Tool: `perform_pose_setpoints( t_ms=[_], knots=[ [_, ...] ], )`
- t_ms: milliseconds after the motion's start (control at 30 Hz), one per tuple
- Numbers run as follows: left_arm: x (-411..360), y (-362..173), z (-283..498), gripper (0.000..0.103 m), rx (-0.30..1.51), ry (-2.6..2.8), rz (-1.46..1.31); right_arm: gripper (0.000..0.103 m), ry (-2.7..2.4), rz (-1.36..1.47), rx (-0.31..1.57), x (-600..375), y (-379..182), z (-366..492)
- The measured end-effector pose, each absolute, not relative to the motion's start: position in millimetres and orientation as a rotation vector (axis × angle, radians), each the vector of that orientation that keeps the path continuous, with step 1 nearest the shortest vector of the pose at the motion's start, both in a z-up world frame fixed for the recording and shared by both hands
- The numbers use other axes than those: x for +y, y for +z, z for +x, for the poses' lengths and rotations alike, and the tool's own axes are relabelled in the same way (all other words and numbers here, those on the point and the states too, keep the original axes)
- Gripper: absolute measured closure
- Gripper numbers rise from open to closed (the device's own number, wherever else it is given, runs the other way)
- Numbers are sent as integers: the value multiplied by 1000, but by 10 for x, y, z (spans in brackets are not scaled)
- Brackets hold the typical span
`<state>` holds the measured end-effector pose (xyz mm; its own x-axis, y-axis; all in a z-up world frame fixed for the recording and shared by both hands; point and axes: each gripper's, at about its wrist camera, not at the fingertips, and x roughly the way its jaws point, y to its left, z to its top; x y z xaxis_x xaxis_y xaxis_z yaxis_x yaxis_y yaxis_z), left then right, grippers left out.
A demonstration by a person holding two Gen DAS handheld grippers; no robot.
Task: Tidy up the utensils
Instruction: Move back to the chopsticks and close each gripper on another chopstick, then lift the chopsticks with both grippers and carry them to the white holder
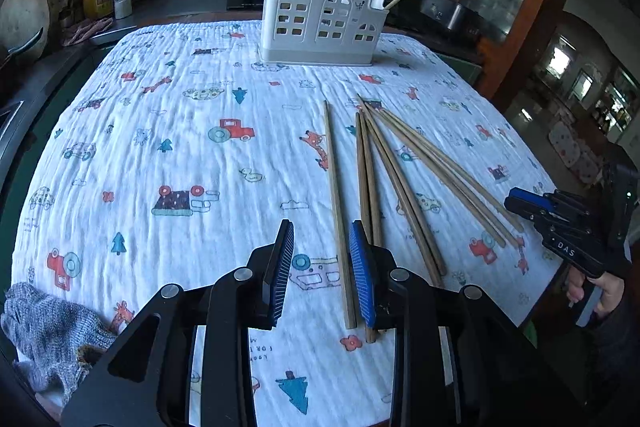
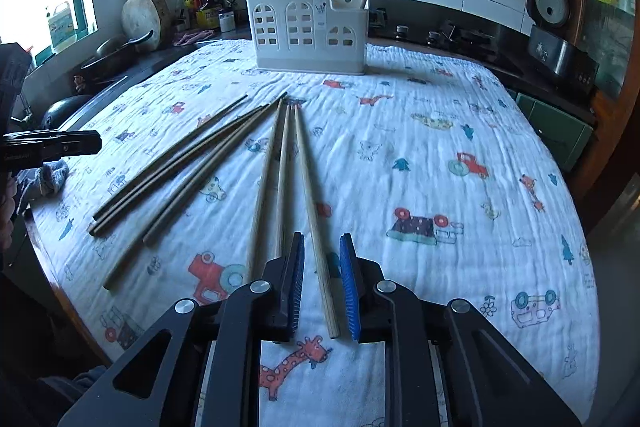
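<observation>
Several wooden chopsticks lie fanned on the printed cloth; they also show in the right wrist view. A white utensil holder stands at the table's far side with two chopsticks in it; it shows in the right wrist view too. My left gripper is open, its pads on either side of one chopstick. My right gripper is open, straddling the near end of a pale chopstick. The right gripper also shows at the table's right edge.
A white cloth with cartoon prints covers the table. A grey knitted cloth lies at its near left corner. Bottles, pans and a chopping block crowd the counter behind. A rice cooker sits at the back right.
</observation>
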<state>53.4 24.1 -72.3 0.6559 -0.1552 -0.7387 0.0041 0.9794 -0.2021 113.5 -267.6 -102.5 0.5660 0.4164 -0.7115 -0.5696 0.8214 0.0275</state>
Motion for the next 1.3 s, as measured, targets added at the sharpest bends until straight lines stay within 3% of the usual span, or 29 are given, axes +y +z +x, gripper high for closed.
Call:
perform_pose_setpoints(
  t_ms=[567, 1200, 1300],
  knots=[
    [49, -990, 532, 85, 907, -144, -214, 95, 576, -256, 779, -2601, -1186, 1173],
    [-44, -1128, 781, 89, 941, -99, -184, 96, 587, -228, 699, -2617, -807, 999],
    [-93, -1119, 796, 95, 946, -65, -138, 96, 587, -222, 671, -2619, -691, 983]
  ],
)
